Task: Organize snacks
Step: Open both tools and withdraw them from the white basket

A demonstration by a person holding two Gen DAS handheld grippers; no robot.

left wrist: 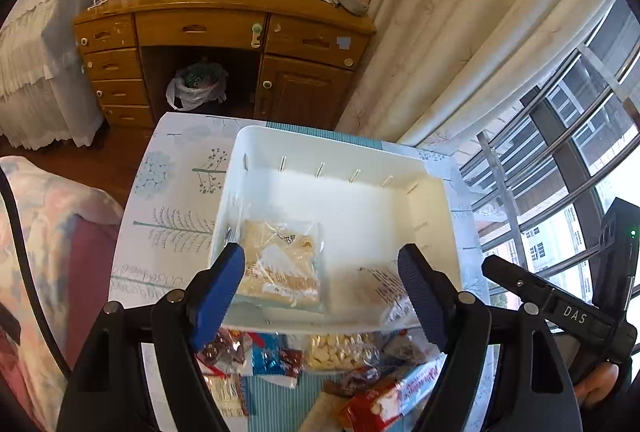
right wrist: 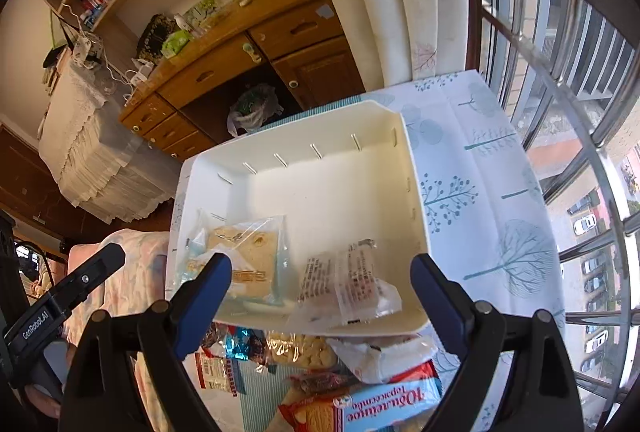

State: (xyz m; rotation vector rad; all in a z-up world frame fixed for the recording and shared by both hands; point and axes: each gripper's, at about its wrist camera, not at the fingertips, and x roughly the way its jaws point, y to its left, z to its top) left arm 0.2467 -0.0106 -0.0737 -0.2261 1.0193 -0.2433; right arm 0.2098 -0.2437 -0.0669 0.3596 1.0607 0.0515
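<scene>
Crowding the worktop (right wrist: 480, 168) before the white bin (left wrist: 240, 168), loose snacks (left wrist: 340, 352) lie; inside, two packets (right wrist: 248, 260); both grippers' fingers (left wrist: 220, 288) spread, holding nothing.

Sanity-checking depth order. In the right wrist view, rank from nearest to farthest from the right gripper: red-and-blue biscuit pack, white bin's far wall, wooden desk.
1. Red-and-blue biscuit pack, on the table right under the right gripper.
2. White bin's far wall, mid-table.
3. Wooden desk, beyond the table, upper left.

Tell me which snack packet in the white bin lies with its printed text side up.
The clear packet at the white bin's near right; the bread packet left of it shows its yellow contents instead.
</scene>
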